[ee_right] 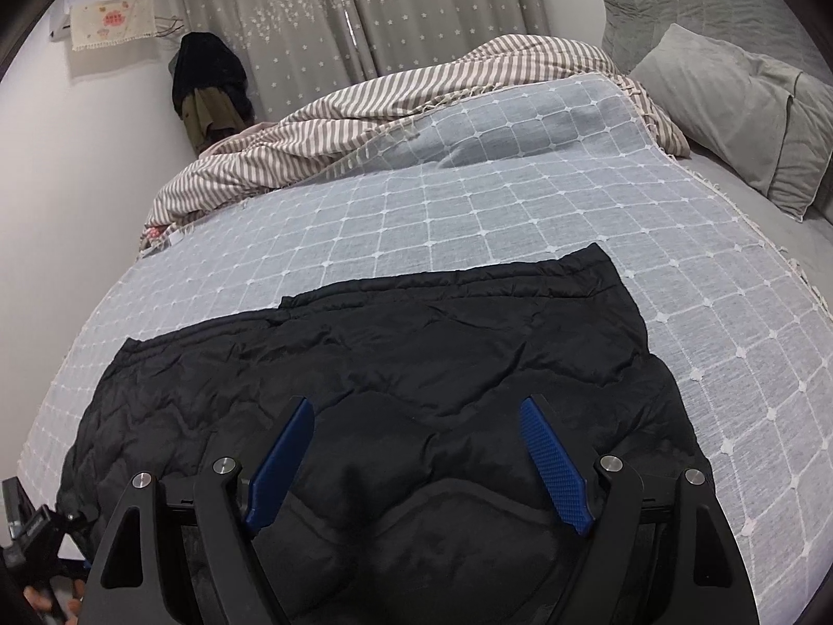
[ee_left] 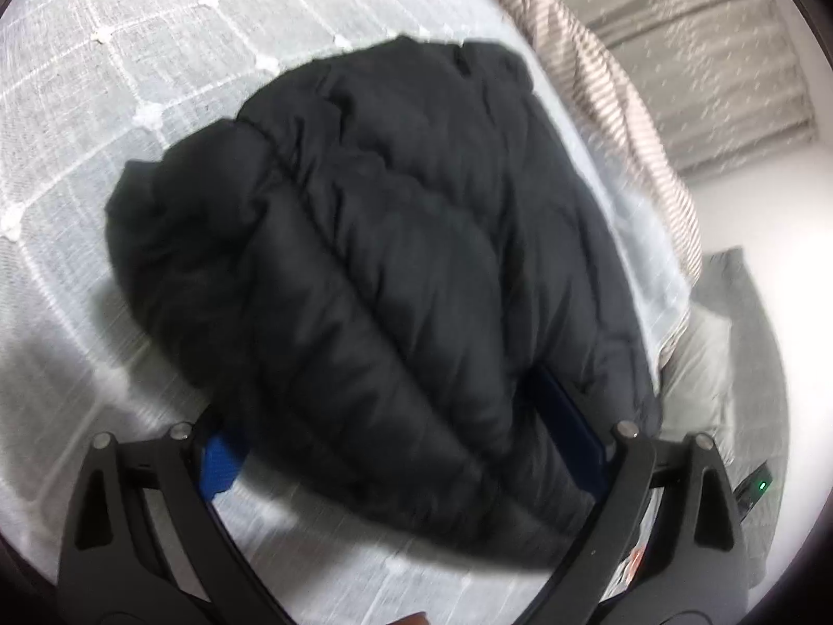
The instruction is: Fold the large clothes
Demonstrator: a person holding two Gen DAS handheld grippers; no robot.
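left gripper (ee_left: 401, 448): jaws wide, straddling the near edge of the jacket (ee_left: 385, 281); fabric bulges between the fingers, no pinch visible.
right gripper (ee_right: 416, 463): jaws wide, over the jacket's near part, gripping nothing that shows.
jacket: black puffer, lying on the bedspread (ee_right: 494, 198), partly folded by the look of it; straight ahead of both grippers.
axis: in the right view its long side runs across the gripper line.
nearer: left looks closer, likely grabs first.
blanket (ee_right: 364, 104): striped, bunched beyond the jacket.
pillow (ee_right: 729, 109): far right of the jacket.
curtains (ee_right: 364, 10): farthest back.
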